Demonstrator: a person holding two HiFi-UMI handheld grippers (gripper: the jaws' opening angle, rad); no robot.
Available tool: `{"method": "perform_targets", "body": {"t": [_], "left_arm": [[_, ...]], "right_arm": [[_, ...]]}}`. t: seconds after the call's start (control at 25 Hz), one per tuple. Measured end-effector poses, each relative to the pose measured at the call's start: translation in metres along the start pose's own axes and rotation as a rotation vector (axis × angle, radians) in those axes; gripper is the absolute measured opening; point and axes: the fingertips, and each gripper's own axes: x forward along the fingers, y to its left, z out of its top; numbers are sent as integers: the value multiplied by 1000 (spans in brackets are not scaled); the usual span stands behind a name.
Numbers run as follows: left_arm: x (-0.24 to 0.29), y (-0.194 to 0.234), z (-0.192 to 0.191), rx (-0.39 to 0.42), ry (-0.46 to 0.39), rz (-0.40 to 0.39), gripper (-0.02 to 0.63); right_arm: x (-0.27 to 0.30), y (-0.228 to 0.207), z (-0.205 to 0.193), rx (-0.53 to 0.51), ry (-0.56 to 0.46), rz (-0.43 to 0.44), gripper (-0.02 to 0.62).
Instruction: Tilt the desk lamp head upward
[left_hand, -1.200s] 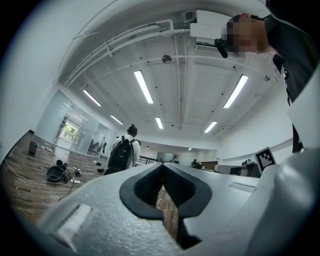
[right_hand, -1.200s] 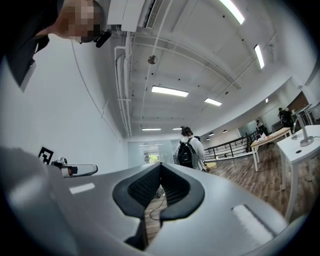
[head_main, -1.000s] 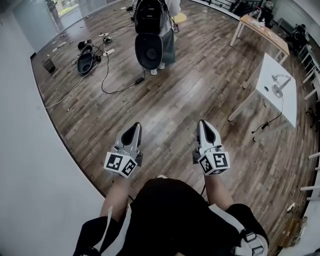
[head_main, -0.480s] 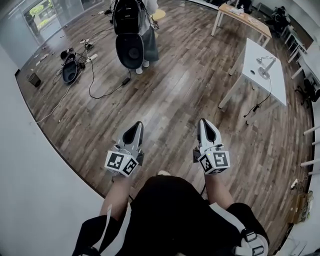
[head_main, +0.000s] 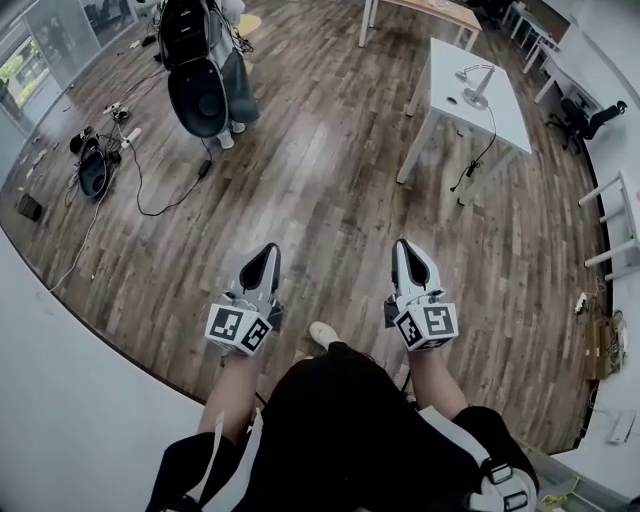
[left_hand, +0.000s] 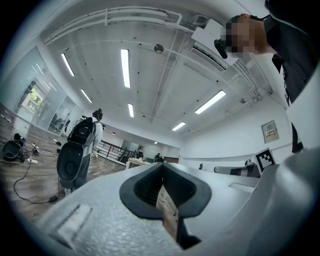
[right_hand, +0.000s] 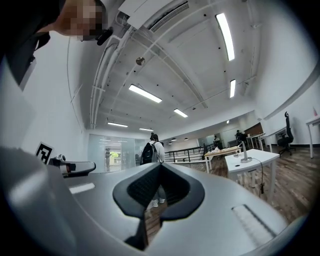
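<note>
A small silver desk lamp (head_main: 476, 86) stands on a white table (head_main: 500, 115) at the upper right of the head view, its cord hanging off the table's near edge. The lamp (right_hand: 245, 152) also shows in the right gripper view, far off on that table (right_hand: 250, 161). My left gripper (head_main: 268, 256) and right gripper (head_main: 408, 252) are held side by side over the wooden floor, well short of the table. Both are shut with nothing between the jaws. In the left gripper view the left gripper (left_hand: 162, 167) points level into the room.
A person with a large black backpack (head_main: 196, 80) stands at the upper left. Black gear and cables (head_main: 95, 170) lie on the floor at the left. A wooden table (head_main: 420, 10) sits beyond the white one. A white wall (head_main: 60, 400) runs along the lower left.
The view has swung: the white table with the lamp has moved left and nearer, and the backpack person has moved left. Both grippers stay shut in the same pose.
</note>
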Motion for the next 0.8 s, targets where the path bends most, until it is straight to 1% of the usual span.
{"method": "perform_targets", "body": {"t": [0.12,0.24,0.4,0.6,0.8], "left_arm": [[10,-17,-9,-8,9,-43,1],[19,-30,-14,-11,15,-70,1],[29,-42,-16,-9,19,-84,0],[63,-45,-23,-5,20,-85,1],[113,-74,-28,14,20,-150,1]], "right_arm": [[-22,-19,-2,3,3,-58,3],[-35,-34,-7,17,12,-95,3],[-36,-46,0,13,-12,-102,3],[-23,-74,9,-5,-35,-102,3],[-26,-123,22,-3,-74,-153,3]]}}
